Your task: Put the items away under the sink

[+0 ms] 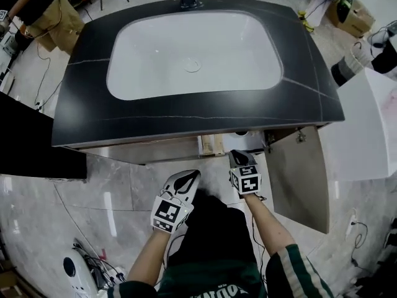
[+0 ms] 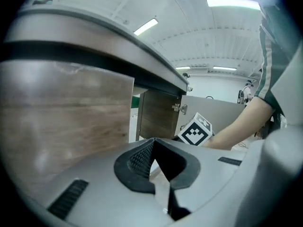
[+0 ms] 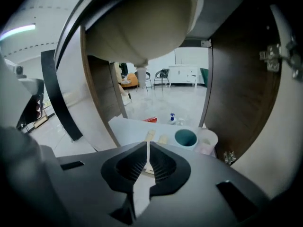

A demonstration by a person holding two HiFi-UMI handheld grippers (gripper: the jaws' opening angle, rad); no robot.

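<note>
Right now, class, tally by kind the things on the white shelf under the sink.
Teal cup: 1
Pale cup or roll: 1
Spray bottle: 1
Beige sticks: 2
Red item, too small to name: 1
Total: 6

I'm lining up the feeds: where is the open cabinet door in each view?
Head view: the open cabinet door swings out at lower right.
Left gripper view: it is the grey panel right of centre.
Right gripper view: it is the pale strip at the far right edge.
Shared landmark: the door's metal hinge, seen in all three.
</note>
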